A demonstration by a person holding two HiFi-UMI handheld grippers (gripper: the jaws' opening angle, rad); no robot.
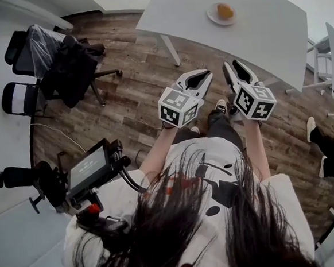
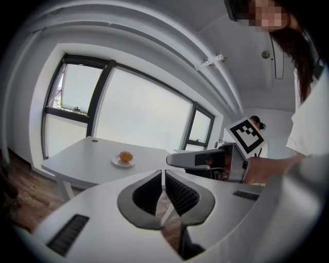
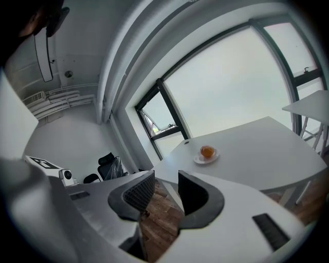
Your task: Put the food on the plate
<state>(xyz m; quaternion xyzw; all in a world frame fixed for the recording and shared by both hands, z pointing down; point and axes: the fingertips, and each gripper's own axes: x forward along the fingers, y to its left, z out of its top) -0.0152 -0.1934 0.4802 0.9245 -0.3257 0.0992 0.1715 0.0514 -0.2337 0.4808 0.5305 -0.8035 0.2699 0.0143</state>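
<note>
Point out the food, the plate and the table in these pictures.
food (image 1: 225,11): head view, on its orange top.
plate (image 1: 212,16): head view, on the bare left rim.
table (image 1: 263,36): head view, on the bare white top.

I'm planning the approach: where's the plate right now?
In the head view, the plate sits at the upper right on the white table, with the orange food already on it.

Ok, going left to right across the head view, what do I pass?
Office chairs draped with dark clothing → left gripper → right gripper → white shoe near the right edge. I left out the plate with the food: it lies straight above the right gripper.
</note>
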